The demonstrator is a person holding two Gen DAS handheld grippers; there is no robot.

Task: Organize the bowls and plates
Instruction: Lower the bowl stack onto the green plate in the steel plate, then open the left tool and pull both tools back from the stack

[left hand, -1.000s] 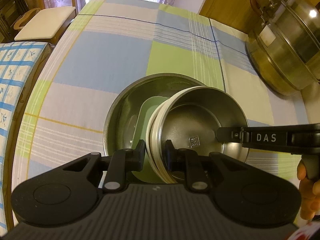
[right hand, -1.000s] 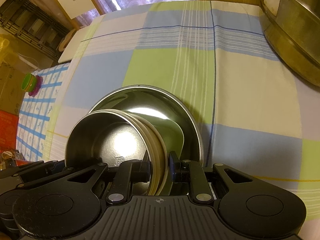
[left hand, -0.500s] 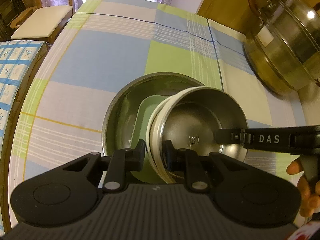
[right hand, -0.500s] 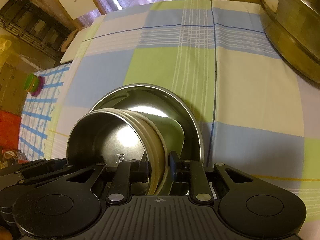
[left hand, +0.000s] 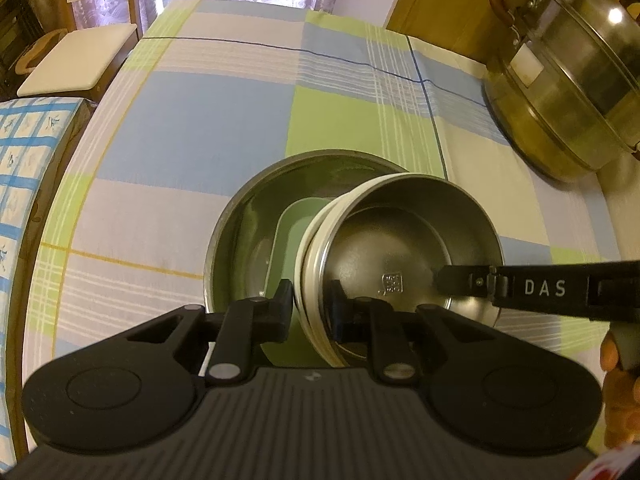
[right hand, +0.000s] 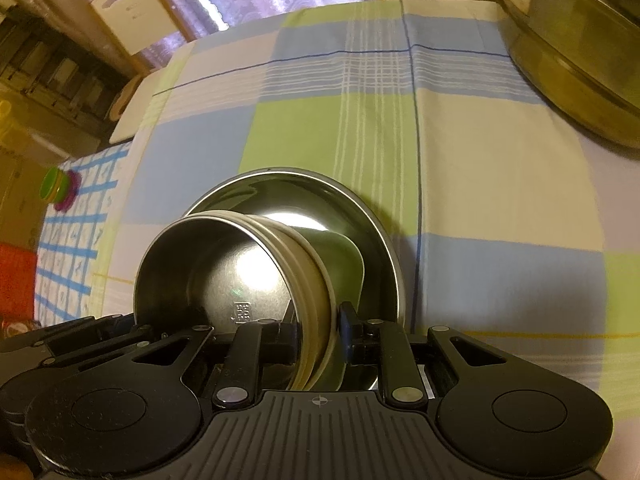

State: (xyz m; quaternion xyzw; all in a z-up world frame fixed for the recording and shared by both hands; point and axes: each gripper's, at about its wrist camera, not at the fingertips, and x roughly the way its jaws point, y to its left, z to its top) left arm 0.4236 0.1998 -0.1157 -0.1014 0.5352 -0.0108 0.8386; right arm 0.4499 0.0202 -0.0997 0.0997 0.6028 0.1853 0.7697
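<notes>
Nothing much has shifted since a moment ago: left gripper [left hand: 309, 305] and right gripper [right hand: 319, 330], jaws narrow, pinch opposite rims of the steel bowl [left hand: 404, 256], tilted directly over the green plate [left hand: 294, 236] in the steel basin [left hand: 240, 216] near the table's [left hand: 192, 120] front edge.

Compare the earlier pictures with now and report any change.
Nothing visibly changed. The left gripper and right gripper each still clamp the rim of the tilted steel bowl over the green plate in the big bowl, though the left jaws are closing slightly.
</notes>
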